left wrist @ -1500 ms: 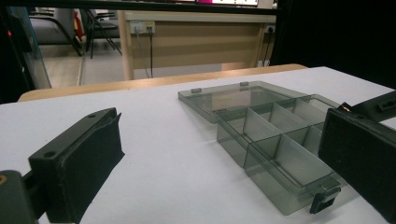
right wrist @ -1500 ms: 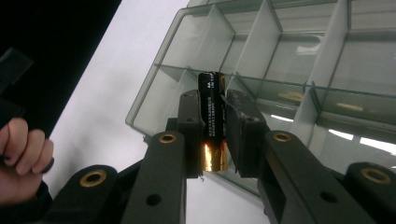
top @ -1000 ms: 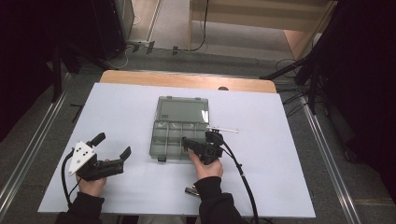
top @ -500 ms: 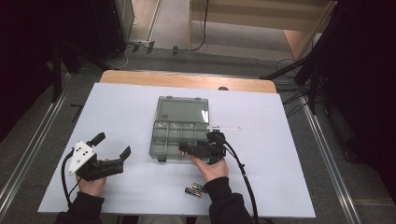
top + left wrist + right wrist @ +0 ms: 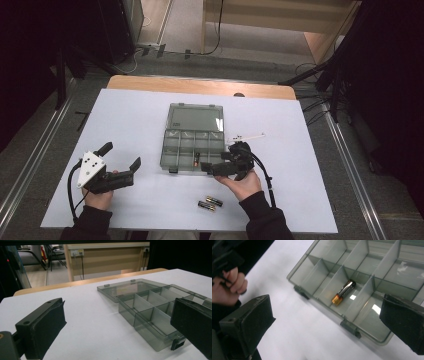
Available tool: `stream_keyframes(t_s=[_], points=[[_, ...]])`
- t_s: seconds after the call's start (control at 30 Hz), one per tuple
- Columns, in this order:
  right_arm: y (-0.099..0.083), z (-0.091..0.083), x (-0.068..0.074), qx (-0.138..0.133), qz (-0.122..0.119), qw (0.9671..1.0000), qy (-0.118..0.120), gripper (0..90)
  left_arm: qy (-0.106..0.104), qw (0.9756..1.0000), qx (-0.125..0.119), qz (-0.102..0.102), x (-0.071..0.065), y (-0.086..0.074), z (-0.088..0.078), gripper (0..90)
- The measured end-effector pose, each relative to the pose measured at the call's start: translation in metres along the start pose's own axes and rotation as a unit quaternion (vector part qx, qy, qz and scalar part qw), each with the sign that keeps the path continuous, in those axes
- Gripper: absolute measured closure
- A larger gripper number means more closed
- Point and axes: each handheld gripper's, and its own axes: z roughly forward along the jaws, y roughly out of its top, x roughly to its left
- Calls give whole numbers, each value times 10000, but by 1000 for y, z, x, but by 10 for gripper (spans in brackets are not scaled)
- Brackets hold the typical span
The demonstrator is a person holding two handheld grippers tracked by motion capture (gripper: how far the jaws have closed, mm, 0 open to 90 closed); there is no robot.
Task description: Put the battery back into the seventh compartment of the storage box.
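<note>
White sheeting [image 5: 150, 130] covers the table, with a wooden edge [image 5: 200, 86] along the far side and dark floor with cables beyond it.

Left side: the left gripper [image 5: 120, 159] rests low over the sheet in the person's left hand [image 5: 98, 197], a grey three-cornered plate [image 5: 90, 167] on top. Its jaws stand released, wide apart, with nothing between them. In the left gripper view the jaws frame bare sheet, and the box [image 5: 152, 312] lies ahead and to the right, its near corner latch [image 5: 178, 343] just beside the right jaw.

Centre: the box [image 5: 194, 147] is a smoky transparent organiser, lid [image 5: 195, 117] folded flat toward the far side. One battery [image 5: 196, 159] lies in a compartment of the near row, roughly mid-row. In the right gripper view this battery [image 5: 343, 292] lies flat on the compartment floor, long axis running diagonally between the dividers, copper-coloured end toward the near wall of the box, dark end toward the far side.

Near edge: two batteries [image 5: 210, 203] lie on the sheet in front of the box, side by side and close together, long axes running roughly left to right.

Right side: the right gripper [image 5: 206, 167] is held in the right hand [image 5: 242, 184], its jaws pointing left along the box's near wall. The jaws are released and spread wide. In the right gripper view the boxed battery sits ahead of and between the two jaws, touching neither. A thin white strip [image 5: 246, 136] lies on the sheet just right of the box.
</note>
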Motion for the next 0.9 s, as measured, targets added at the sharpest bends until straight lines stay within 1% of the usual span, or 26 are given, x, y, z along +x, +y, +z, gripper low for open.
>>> stream_keyframes(t_s=[0.07,0.1,0.13,0.17,0.2,0.23,0.3,0.33,0.37,0.4,0.43,0.47,0.5,0.63,0.77,0.87,0.9], points=[[-2,-2,3,66,-183,9998,-49,0,-4,10000,2,2,0,0,0,0],[-2,-2,3,66,-183,9998,-49,0,-9,10000,6,11,0,0,0,0],[-3,-3,5,181,-295,9994,-46,0,-14,10000,18,15,0,0,-1,0],[-3,-2,6,262,-305,9992,17,0,-11,10000,5,-1,0,0,-1,0],[-3,-2,6,262,-305,9992,17,0,-11,10000,5,-1,0,0,-1,0],[-4,-2,8,373,-320,9987,100,0,-5,10000,1,-10,0,0,-1,0],[-4,-1,9,412,-348,9985,120,0,-15,10000,-8,-17,0,0,-1,0],[-5,0,11,503,-450,9976,142,0,-18,10000,-11,-21,0,0,-2,0],[-5,0,11,503,-450,9976,142,0,-25,10000,-14,-26,0,0,-2,0],[-6,1,13,636,-617,9960,78,0,-29,10000,-15,-29,0,0,-2,0],[-6,1,13,636,-617,9960,78,0,-27,10000,-15,-31,0,0,-2,0],[-7,3,16,815,-749,9938,-84,0,-34,10000,-12,-31,0,0,-2,0],[-8,4,18,892,-813,9926,-134,0,-31,10000,-10,-34,0,0,-2,0],[-10,4,22,1098,-1039,9882,-233,0,-21,10000,1,-30,1,-1,-1,0],[-16,2,25,1325,-1329,9809,-508,0,-1,10000,11,-54,1,-1,-2,0],[-19,0,24,1477,-1363,9781,-543,0,2,10000,6,-50,0,-1,-2,0],[-19,0,24,1518,-1411,9767,-548,0,5,10000,11,-46,0,-1,-2,0]])
